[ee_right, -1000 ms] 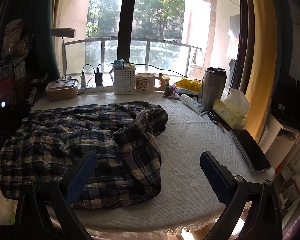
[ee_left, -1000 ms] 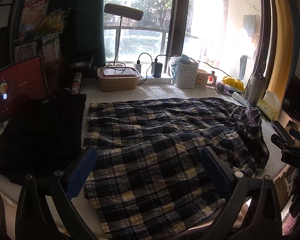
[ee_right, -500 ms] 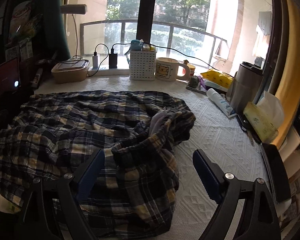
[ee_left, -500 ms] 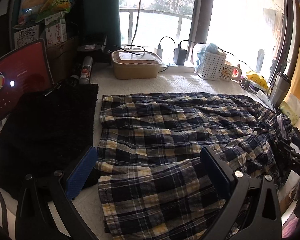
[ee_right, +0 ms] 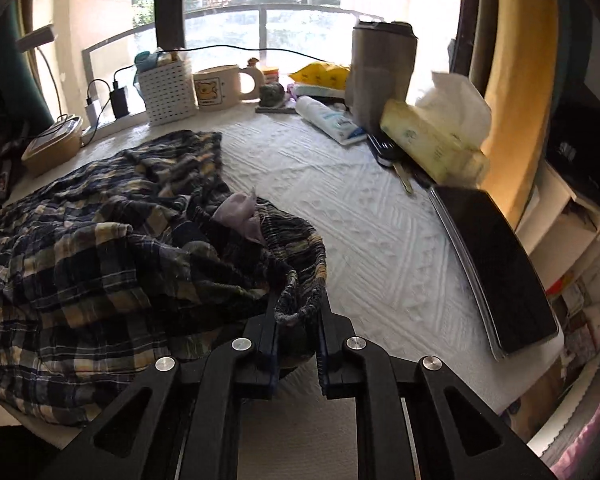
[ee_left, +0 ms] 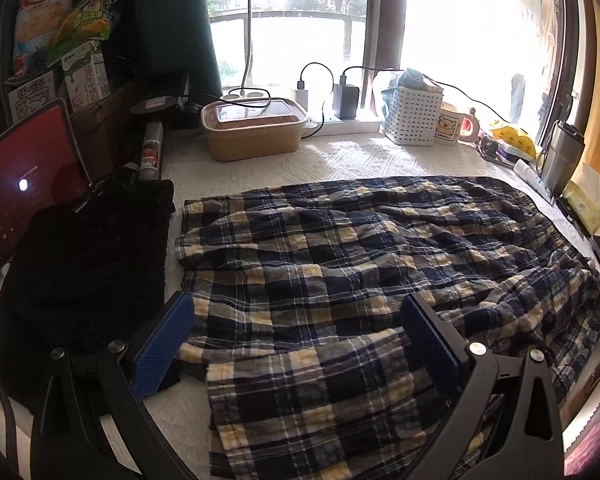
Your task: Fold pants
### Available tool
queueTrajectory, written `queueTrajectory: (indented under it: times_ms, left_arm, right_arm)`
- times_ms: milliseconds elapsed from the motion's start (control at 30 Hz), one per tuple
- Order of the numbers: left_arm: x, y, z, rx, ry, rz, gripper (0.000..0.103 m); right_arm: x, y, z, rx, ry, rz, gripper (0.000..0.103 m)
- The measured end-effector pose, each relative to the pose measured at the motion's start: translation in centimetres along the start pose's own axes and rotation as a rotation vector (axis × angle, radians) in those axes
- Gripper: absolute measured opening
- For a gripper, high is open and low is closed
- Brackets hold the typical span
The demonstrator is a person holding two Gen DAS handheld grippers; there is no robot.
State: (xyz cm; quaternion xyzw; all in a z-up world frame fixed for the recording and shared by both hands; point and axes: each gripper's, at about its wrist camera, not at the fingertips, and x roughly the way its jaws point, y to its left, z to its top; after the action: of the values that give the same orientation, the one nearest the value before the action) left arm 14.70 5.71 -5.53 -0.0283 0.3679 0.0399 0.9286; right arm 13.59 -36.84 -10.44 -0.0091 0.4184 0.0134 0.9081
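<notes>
Navy-and-yellow plaid cotton pants (ee_left: 340,280) lie rumpled on the white textured tabletop (ee_right: 360,208), long axis side to side. Right tongs (ee_right: 298,320) have just been closing and now pinch the gathered waistband (ee_right: 300,256). Left tongs (ee_left: 296,344) gape wide, empty, over the cuff end beside a black folded garment (ee_left: 88,260). Tissue box (ee_right: 432,148) well clear of the waistband.

Home, mug (ee_right: 216,87), tissues (ee_right: 432,144), balcony window (ee_right: 300,20)

Crinkled woven plaid cloth of the pants (ee_left: 340,264), matt white textured table cover (ee_right: 352,208), fuzzy black fabric (ee_left: 84,264), perforated white plastic basket (ee_left: 412,120), glazed ceramic mug (ee_right: 216,86), brushed metal tumbler (ee_right: 380,68), glossy dark tablet (ee_right: 496,264).
</notes>
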Motion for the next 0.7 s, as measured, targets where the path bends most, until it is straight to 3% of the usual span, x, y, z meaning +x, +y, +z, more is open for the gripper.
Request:
queueTrajectory:
  times_ms: [67, 133, 200, 267, 367, 533, 700]
  left_arm:
    - [0.1, 0.3, 0.7, 0.030, -0.031, 0.033, 0.102]
    - [0.5, 0.9, 1.6, 0.056, -0.042, 0.078, 0.102]
    - [0.8, 1.9, 2.7, 0.060, -0.059, 0.099, 0.102]
    - [1.5, 2.8, 3.8, 0.066, -0.063, 0.117, 0.102]
    - [3.1, 4.0, 5.2, 0.073, -0.065, 0.116, 0.102]
    - [6.9, 5.8, 6.6, 0.077, 0.010, 0.090, 0.102]
    - [9.9, 7.4, 7.3, 0.050, 0.063, 0.065, 0.102]
  right_arm:
    - [-0.7, -0.9, -0.4, 0.011, -0.018, 0.037, 0.017]
    - [-2.2, -1.0, 0.0, -0.010, -0.073, -0.001, 0.035]
    - [-4.2, -1.2, 1.0, -0.029, -0.168, -0.047, 0.081]
    - [-6.2, -1.7, 2.4, -0.015, -0.273, -0.047, 0.098]
    - [-6.6, -1.7, 5.8, -0.040, -0.312, -0.023, 0.099]
    - [-2.9, 1.5, 12.4, -0.166, -0.295, 0.048, 0.098]
    - [3.5, 6.0, 16.7, -0.321, -0.201, 0.124, 0.096]
